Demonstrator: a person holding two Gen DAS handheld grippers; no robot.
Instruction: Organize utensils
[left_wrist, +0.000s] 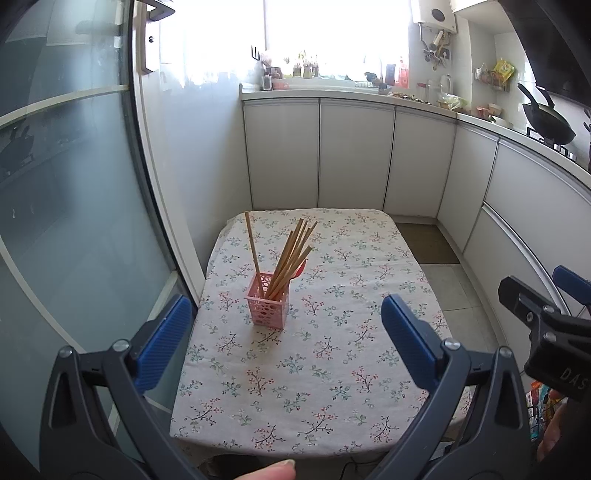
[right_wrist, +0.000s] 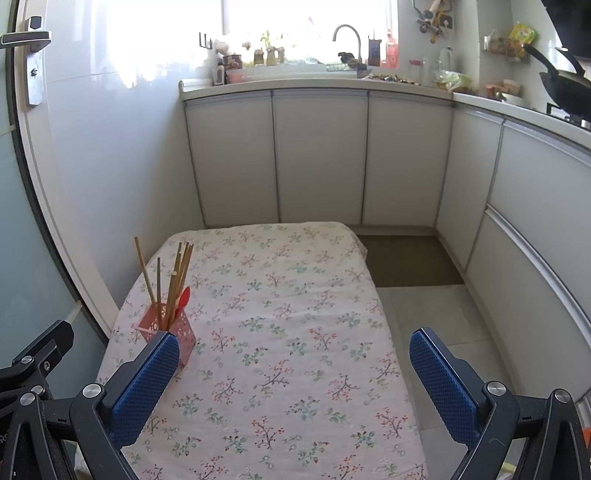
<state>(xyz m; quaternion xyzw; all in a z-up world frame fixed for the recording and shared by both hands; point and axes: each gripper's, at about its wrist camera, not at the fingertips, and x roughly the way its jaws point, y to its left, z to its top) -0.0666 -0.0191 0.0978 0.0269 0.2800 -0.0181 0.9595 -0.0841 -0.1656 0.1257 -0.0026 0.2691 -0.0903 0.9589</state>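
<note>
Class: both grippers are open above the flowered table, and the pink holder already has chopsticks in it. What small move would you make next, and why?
Probably withdraw both and stop. The chopsticks and a red utensil already stand in the pink holder; no loose utensil shows on the tablecloth. The left gripper and right gripper are open, holding nothing.

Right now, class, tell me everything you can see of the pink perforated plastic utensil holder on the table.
The pink perforated plastic utensil holder is a small square-sided basket with round and oval cut-outs in its walls and a flared rim. It stands upright on the floral tablecloth, toward the table's left side. It holds a bunch of wooden chopsticks leaning right, one chopstick leaning left, and a red spoon behind them. Neither gripper touches it.
</note>
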